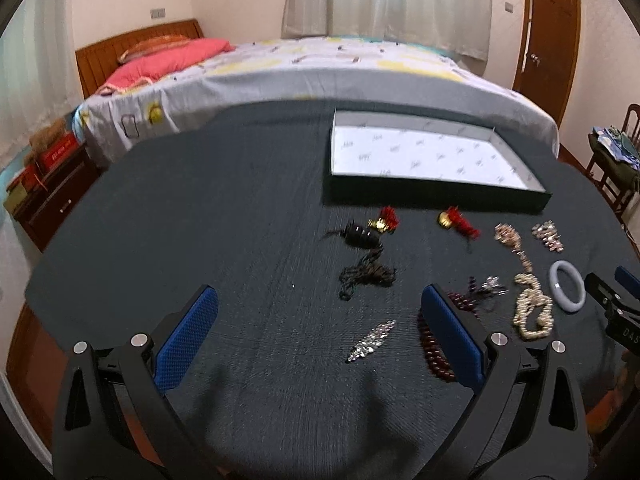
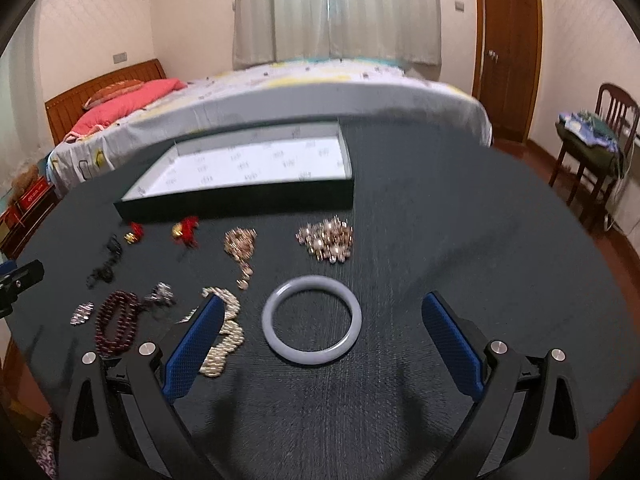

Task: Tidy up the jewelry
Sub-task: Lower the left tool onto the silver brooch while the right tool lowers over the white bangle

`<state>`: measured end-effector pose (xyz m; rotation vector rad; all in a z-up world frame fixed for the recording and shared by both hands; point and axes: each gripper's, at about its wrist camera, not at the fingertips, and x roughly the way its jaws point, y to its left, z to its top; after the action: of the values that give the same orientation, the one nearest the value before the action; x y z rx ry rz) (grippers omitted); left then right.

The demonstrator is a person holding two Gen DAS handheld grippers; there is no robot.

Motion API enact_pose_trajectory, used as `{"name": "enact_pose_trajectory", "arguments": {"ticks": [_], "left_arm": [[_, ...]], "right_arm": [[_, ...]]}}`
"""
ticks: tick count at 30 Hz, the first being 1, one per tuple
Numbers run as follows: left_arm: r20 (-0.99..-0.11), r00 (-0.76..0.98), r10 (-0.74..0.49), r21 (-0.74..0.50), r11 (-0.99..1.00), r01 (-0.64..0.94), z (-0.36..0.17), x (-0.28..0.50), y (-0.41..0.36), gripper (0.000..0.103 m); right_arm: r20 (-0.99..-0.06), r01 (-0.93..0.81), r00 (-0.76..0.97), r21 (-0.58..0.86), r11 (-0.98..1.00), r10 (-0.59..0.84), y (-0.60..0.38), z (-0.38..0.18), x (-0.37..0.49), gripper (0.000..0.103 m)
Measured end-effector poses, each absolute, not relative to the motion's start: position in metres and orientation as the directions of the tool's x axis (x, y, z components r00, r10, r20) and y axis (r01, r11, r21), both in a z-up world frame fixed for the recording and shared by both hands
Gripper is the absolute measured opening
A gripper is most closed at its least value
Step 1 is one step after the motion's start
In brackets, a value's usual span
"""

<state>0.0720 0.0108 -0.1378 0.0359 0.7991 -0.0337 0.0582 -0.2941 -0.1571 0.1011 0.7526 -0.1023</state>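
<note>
Both hand-held grippers, left (image 1: 320, 328) and right (image 2: 320, 336), are wide apart and hold nothing, the tray (image 2: 240, 200) is bare, and all the jewelry, like the bangle (image 2: 311, 320), lies on the worktop (image 2: 460, 260), so nothing looks sorted yet.

Home bedroom: bed (image 1: 320, 76), curtains (image 2: 336, 12), wooden door (image 2: 508, 48).

A bed (image 2: 280, 92) with a pink pillow (image 2: 128, 104) and wooden headboard (image 1: 136, 46) is set against cream walls; pale curtains (image 2: 336, 8), a brown door (image 2: 508, 48) and a wooden chair (image 2: 592, 148) are seen beyond the dark table (image 2: 440, 220)
</note>
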Motion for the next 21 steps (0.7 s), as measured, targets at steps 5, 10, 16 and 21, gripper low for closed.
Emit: {"name": "enact_pose_trajectory", "arguments": {"ticks": [5, 10, 16, 21], "left_arm": [[-0.743, 0.669, -0.020, 0.011, 0.999, 0.041, -0.156, 0.086, 0.015, 0.099], [-0.762, 0.647, -0.018, 0.010, 0.999, 0.040, -0.168, 0.094, 0.014, 0.099], [-0.778, 0.628, -0.022, 0.002, 0.999, 0.038, -0.175, 0.099, 0.015, 0.098], [-0.789, 0.613, -0.032, 0.001, 0.999, 0.053, -0.180, 0.101, 0.012, 0.092]], "right_arm": [[-0.713, 0.125, 0.699, 0.041, 0.991, -0.058, -0.296, -0.169, 0.073, 0.096], [-0.744, 0.115, 0.666, 0.034, 0.993, -0.052, -0.294, -0.180, 0.087, 0.096], [-0.767, 0.105, 0.639, 0.026, 0.994, -0.047, -0.292, -0.183, 0.092, 0.091], [-0.774, 0.095, 0.631, 0.013, 0.995, -0.051, -0.290, -0.184, 0.093, 0.077]]}}
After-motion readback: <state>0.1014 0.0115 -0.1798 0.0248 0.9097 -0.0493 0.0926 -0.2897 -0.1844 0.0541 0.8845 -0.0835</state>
